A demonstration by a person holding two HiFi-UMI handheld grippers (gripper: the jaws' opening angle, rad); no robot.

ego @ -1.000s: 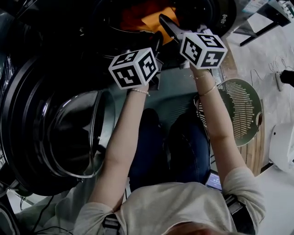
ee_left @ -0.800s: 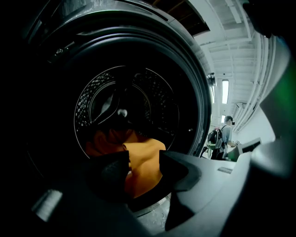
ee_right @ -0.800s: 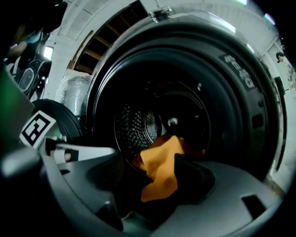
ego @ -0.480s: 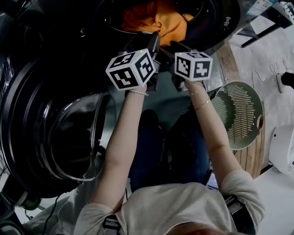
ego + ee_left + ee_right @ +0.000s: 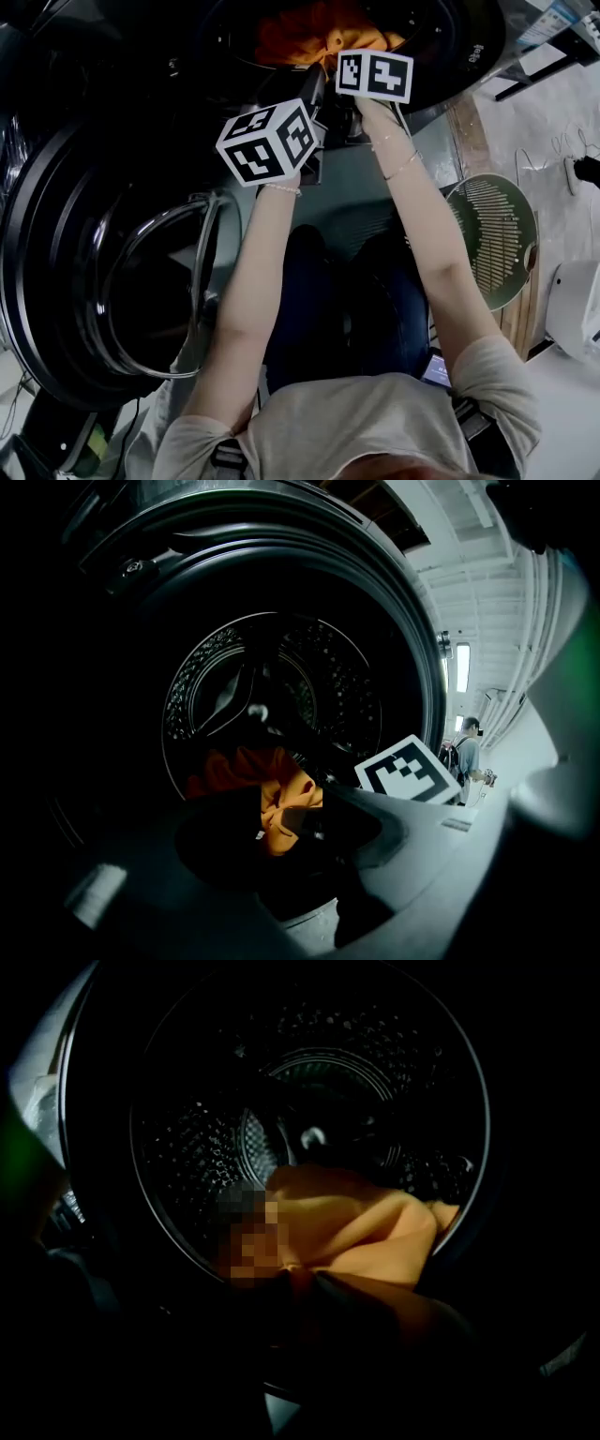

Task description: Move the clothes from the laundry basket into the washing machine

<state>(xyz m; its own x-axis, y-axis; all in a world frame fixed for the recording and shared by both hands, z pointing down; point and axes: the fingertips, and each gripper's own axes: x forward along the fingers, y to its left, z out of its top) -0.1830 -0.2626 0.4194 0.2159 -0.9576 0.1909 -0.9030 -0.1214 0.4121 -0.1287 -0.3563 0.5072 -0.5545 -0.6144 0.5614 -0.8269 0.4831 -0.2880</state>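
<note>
Orange clothes (image 5: pixel 314 33) lie in the washing machine drum (image 5: pixel 441 37) at the top of the head view. My right gripper (image 5: pixel 333 58) reaches into the drum mouth. Its jaws have just been closing and now pinch a fold of the orange garment (image 5: pixel 366 1227) at their tips, as my right gripper (image 5: pixel 296 1277) shows in its own view. My left gripper (image 5: pixel 317 92) hovers just outside the drum rim, left of the right one. Its jaws are dark shapes and I cannot make out their gap. The left gripper view shows the orange garment (image 5: pixel 281 808) and the right gripper's marker cube (image 5: pixel 408 771).
The round washer door (image 5: pixel 141 281) hangs open at the left. A green slatted laundry basket (image 5: pixel 492 239) lies on the floor at the right, with its inside hidden. The person's knees fill the space between them. A white appliance (image 5: pixel 577 305) stands at the far right.
My right gripper has dropped from above the drum mouth down into it and closed on the orange cloth. The left gripper has hardly moved.
</note>
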